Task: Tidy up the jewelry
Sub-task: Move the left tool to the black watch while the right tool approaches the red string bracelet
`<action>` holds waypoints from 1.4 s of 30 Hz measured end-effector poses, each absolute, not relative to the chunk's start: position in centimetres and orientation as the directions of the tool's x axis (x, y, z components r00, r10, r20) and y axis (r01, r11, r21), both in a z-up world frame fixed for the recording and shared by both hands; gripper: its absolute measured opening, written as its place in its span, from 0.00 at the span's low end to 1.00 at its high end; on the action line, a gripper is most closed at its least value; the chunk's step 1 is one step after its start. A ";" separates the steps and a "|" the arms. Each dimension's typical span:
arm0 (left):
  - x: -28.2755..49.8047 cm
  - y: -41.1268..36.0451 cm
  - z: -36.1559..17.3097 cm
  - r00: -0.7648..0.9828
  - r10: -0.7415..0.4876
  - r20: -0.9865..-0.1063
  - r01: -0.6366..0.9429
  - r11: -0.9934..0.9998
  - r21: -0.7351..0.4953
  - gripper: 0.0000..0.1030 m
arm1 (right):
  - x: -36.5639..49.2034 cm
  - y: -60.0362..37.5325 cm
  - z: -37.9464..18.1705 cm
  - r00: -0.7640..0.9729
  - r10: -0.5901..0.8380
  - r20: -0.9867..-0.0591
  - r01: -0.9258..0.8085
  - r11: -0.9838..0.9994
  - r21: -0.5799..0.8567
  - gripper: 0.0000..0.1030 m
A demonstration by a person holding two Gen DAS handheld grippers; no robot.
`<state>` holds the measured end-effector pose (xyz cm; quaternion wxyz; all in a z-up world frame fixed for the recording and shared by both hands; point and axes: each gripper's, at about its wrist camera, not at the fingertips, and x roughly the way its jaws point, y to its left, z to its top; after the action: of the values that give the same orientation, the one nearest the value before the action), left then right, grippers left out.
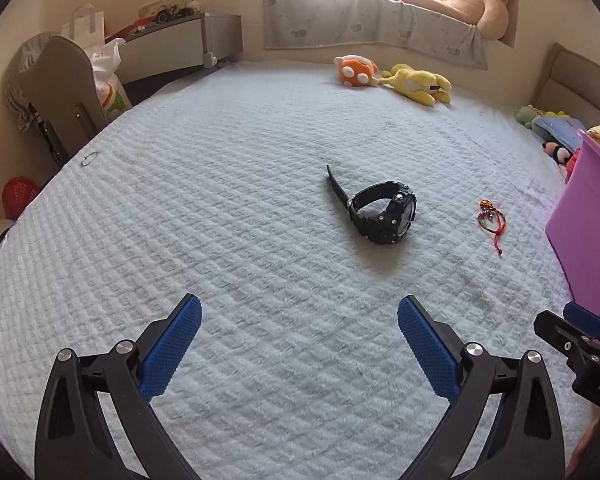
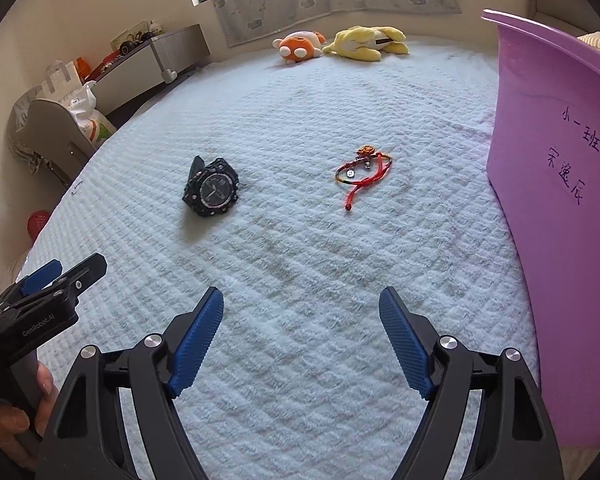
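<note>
Watch: the black watch [image 1: 382, 214] lies on its side on the quilted bedspread [image 1: 220, 220], centre-right of the left wrist view, strap end trailing to the upper left.
Bracelet: the red cord bracelet [image 2: 363, 172] lies flat in the middle of the right wrist view, apart from the watch.
Bin: the purple bin [image 2: 560, 200] fills the right edge of that view, probably the place to put things.
Risk, watch: it stands on a curved edge, so an off-centre pinch could roll it away.
Risk, bracelet: thin cord on soft fabric; fingers closing too high would likely miss it, too low would snag the quilt.
Left gripper [image 1: 300, 344]: fingers spread wide, nothing between them, short of the watch.
Right gripper [image 2: 302, 340]: fingers spread wide, empty, touching nothing.
</note>
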<state>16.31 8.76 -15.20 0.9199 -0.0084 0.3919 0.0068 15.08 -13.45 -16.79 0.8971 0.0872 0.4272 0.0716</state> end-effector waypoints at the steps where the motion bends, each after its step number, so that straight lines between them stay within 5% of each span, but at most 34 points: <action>1: 17.0 8.4 -15.4 0.693 -0.002 -0.721 -0.011 1.000 -0.013 0.94 | 15.7 -13.7 -17.1 0.625 0.199 -0.755 -0.046 0.975 0.219 0.74; 18: 25.8 2.0 -18.9 0.699 -0.032 -0.714 0.059 0.998 0.013 0.94 | 27.1 -17.4 -21.5 0.611 0.125 -0.782 0.056 0.978 0.199 0.74; 42: 32.2 1.1 -21.7 0.612 0.013 -0.791 0.018 0.999 0.030 0.94 | 32.2 -16.7 -23.3 0.597 0.028 -0.802 0.067 0.994 0.084 0.79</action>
<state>32.16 1.11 -21.74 0.8976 0.0175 0.4404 -0.0016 32.20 -16.67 -23.34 0.8921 0.0524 0.4486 -0.0109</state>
